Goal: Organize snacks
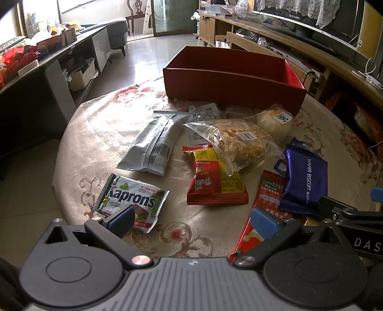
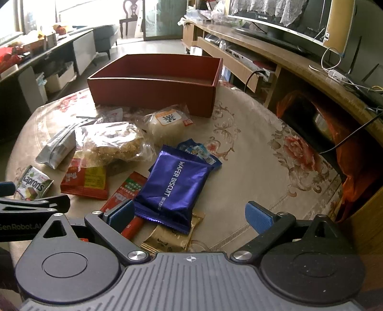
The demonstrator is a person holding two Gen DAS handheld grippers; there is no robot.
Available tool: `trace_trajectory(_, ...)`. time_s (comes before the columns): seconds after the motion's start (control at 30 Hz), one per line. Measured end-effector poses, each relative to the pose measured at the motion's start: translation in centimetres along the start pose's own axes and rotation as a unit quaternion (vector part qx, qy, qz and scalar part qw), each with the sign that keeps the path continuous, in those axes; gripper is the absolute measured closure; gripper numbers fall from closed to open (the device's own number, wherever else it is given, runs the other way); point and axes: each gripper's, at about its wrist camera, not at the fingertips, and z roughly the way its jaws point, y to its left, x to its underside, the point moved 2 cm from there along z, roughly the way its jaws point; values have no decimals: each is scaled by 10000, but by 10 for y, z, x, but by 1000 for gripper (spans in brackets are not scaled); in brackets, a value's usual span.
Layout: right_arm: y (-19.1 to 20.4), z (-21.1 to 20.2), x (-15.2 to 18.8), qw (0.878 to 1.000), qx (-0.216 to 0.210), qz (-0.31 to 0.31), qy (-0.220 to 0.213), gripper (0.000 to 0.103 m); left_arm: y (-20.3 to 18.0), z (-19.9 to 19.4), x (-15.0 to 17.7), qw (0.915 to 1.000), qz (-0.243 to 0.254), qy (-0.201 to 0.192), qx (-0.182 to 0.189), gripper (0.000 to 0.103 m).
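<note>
Lighting: daylight from windows (image 1: 45, 14) at far left, overexposed. Glare: on floor (image 1: 141, 62) and tablecloth (image 1: 100, 124). Corners: dark vignette, strong fisheye curvature. Focus: sharp centre; background soft, dim right side.

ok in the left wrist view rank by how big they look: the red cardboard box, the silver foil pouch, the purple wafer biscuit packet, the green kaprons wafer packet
1. Red cardboard box, clearly largest.
2. Silver foil pouch.
3. Purple wafer biscuit packet, near the pouch's size; unsure.
4. Green Kaprons wafer packet, smallest, though nearest the camera.
</note>
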Motion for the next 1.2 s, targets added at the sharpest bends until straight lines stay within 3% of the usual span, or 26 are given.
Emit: trace_trajectory(1.2,2,10,4,9994,-94,-20,321,5,2,2,5,9999,64,73,49,0)
